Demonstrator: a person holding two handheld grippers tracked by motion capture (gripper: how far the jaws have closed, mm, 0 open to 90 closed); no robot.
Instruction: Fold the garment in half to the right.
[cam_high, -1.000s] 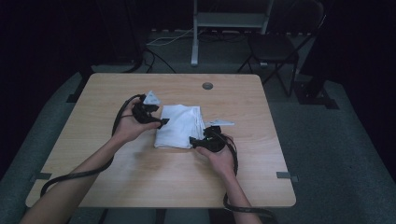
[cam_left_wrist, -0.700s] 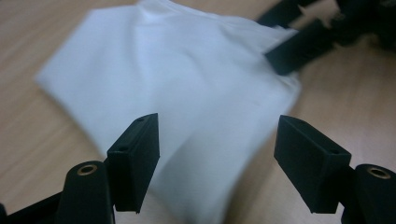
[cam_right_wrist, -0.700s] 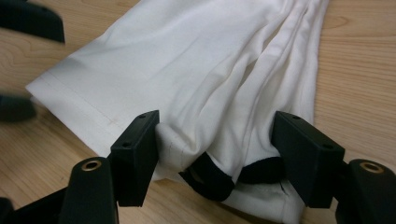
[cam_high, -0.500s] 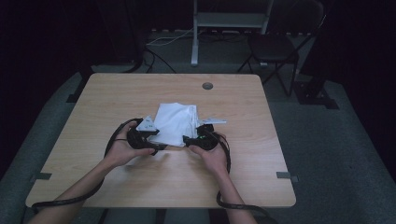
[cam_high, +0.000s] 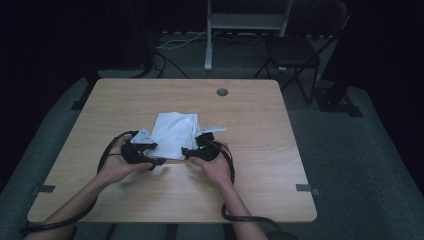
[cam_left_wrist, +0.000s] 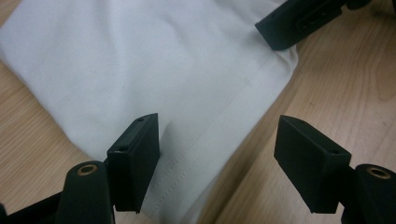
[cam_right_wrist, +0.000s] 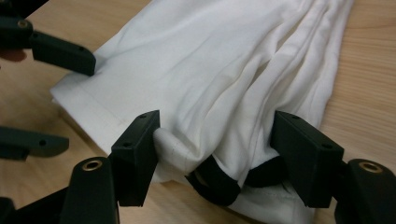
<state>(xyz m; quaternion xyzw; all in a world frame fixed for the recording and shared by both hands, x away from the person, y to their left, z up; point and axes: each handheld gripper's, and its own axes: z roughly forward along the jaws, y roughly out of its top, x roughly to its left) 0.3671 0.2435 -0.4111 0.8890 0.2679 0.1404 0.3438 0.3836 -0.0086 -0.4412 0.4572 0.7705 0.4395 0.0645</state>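
While on wood, white cloth (cam_high: 172, 134) between tools

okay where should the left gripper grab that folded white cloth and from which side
Grip the stitched hem at the near corner of the folded white cloth, coming in low from the near edge. The left gripper already straddles that flat edge, jaws open; the right gripper has the bunched folds.

The high view looks forward and down over the whole table (cam_high: 260, 190); both claw views sit close above the white cloth (cam_high: 172, 132) (the shared patch).
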